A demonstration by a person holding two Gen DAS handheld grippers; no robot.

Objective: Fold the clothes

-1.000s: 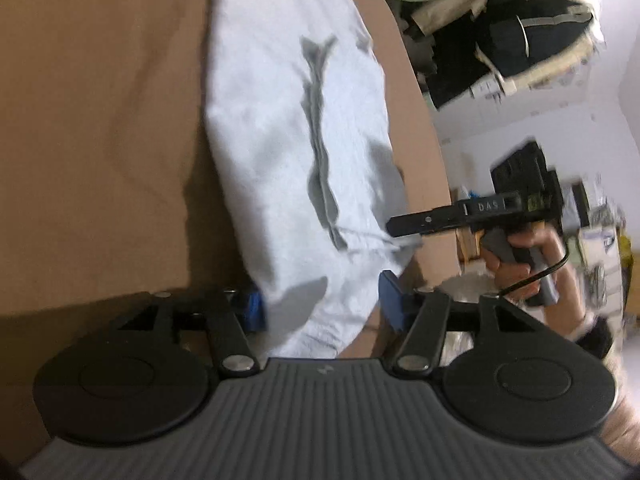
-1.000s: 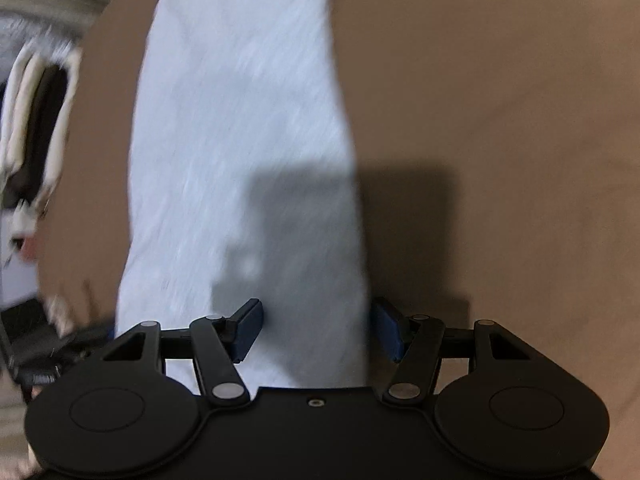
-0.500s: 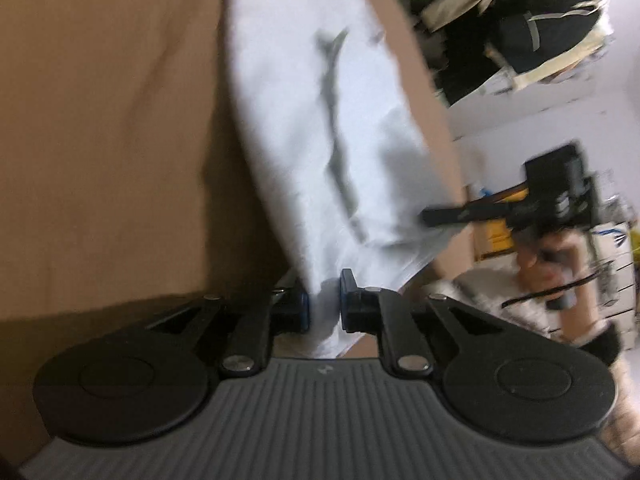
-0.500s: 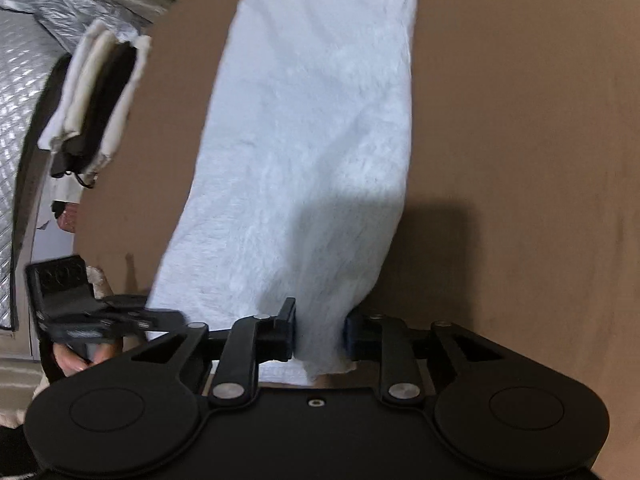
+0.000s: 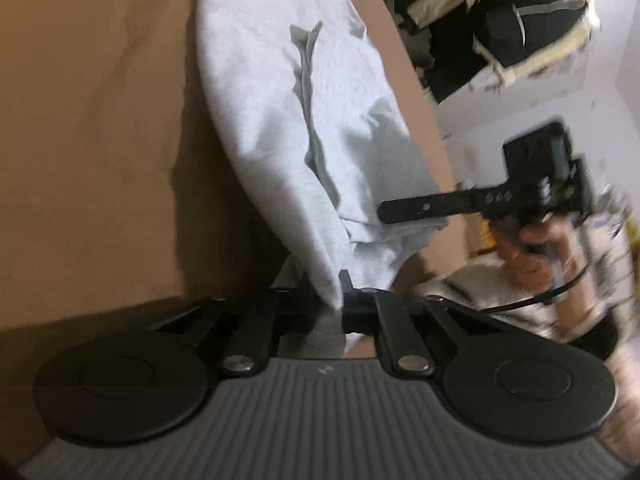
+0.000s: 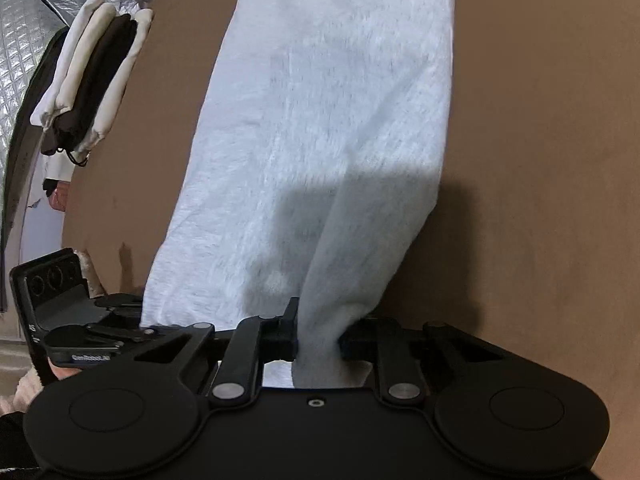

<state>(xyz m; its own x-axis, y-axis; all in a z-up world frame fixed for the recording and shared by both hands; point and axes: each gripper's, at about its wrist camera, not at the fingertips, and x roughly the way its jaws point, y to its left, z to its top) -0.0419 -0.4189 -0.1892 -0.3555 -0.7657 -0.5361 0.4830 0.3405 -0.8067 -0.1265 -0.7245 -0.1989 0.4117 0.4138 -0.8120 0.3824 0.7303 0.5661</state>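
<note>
A light grey garment (image 5: 288, 128) lies in a long strip on a brown surface (image 5: 88, 120). It looks soft and a bit fuzzy, and it seems to be folded lengthwise already. One dark crease runs down its middle in the left wrist view, and the near end is bunched into a few loose folds. The left tongs (image 5: 334, 312) have just been closing, and now they pinch one near corner of the cloth tight between their pads, with almost no gap left. The right tongs (image 6: 318, 338) have also just been closing, and they squeeze a thicker bunch of the same cloth at the other near corner. The cloth rises into a small ridge where these tongs hold it. The far end of the garment lies flat on the surface and runs away from both cameras. In the left wrist view the right tongs show from the side, with a person's hand (image 5: 528, 252) around the handle. At the far edge of the surface, in the right wrist view, sits a neat stack of folded clothes (image 6: 92, 80), white, cream and dark brown. Past the surface in the left wrist view there is a messy heap of clothes (image 5: 480, 12), some pale green and some black. No box or basket can be made out.
</note>
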